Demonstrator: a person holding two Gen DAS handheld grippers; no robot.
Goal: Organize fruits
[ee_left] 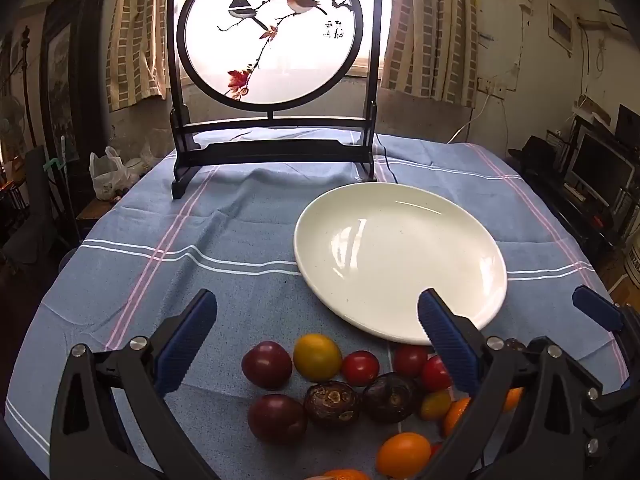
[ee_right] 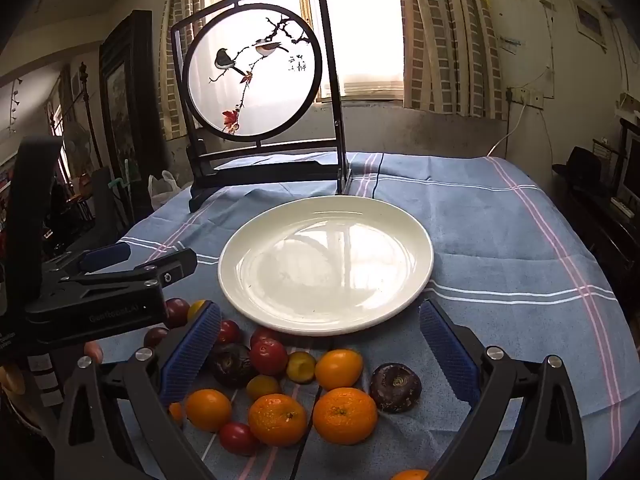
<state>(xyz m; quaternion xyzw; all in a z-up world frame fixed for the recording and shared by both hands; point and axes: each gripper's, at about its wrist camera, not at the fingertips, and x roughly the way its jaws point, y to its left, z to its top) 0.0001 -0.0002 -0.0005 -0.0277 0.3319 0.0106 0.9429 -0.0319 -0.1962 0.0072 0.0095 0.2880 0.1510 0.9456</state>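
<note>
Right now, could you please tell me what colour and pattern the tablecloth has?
The tablecloth is blue with thin white and pink stripes, clearest in the right wrist view.

Setting: lived-in home room, dining table area.

Indicators: table under a blue striped cloth (ee_right: 500, 240); decorative bird-painting screen (ee_left: 272, 32) before a curtained window (ee_right: 360, 20); framed picture (ee_right: 124, 92) on the wall; plate (ee_right: 326, 264) and loose fruit (ee_right: 344, 416) on the table; monitor (ee_left: 600, 168) on side furniture.
</note>
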